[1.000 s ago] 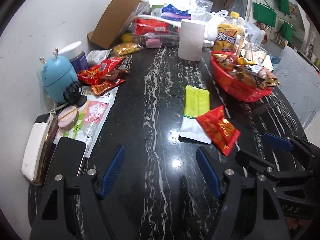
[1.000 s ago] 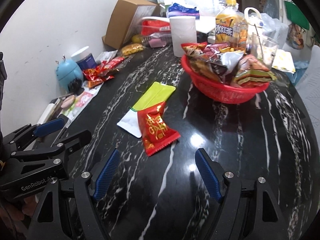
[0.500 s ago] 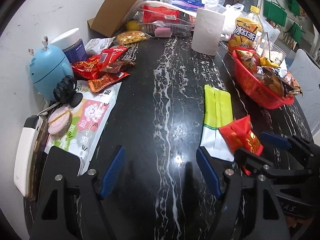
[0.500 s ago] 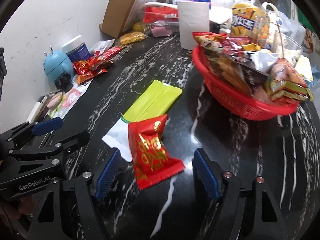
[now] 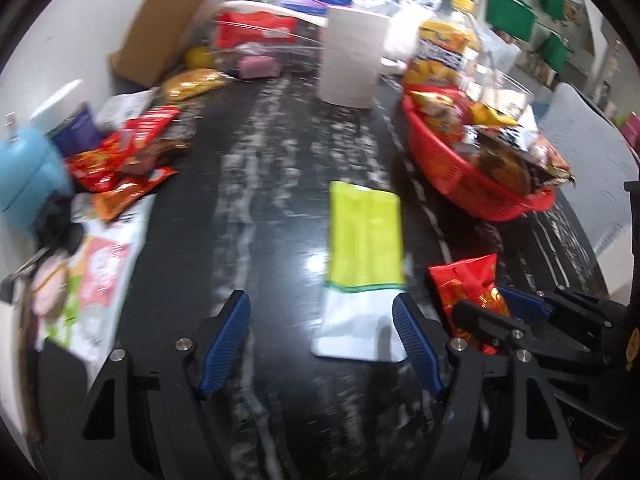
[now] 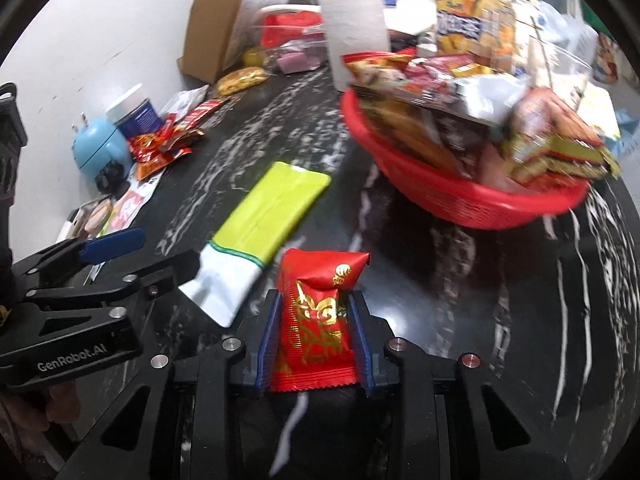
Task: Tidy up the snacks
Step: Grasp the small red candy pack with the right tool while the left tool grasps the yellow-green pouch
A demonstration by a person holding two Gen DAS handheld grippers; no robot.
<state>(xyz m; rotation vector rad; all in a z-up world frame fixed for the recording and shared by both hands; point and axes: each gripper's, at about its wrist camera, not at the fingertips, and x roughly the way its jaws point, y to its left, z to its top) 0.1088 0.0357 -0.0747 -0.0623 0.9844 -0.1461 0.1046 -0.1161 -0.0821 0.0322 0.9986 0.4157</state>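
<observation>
My right gripper [image 6: 314, 312] is shut on a red snack packet with gold print [image 6: 316, 316], its blue pads pressing both sides; the packet also shows in the left wrist view [image 5: 468, 288]. A yellow-green and white pouch [image 5: 362, 264] lies flat on the black marble table [image 5: 280, 208], between the open jaws of my left gripper [image 5: 320, 332]; it also shows in the right wrist view [image 6: 264, 228]. My left gripper is open and empty, just above the table. A red basket [image 6: 472, 196] heaped with snacks stands to the right of the pouch.
A pile of red and orange packets [image 5: 124, 160] lies at the left by a blue device [image 5: 24, 172]. A white paper roll [image 5: 352, 68], a cardboard box [image 5: 168, 32], a clear container and a snack jar [image 5: 448, 48] stand at the back.
My right gripper moved forward and closed on the red packet, which lay free on the table before. My left gripper shifted right so the pouch's white end now lies between its jaws.
</observation>
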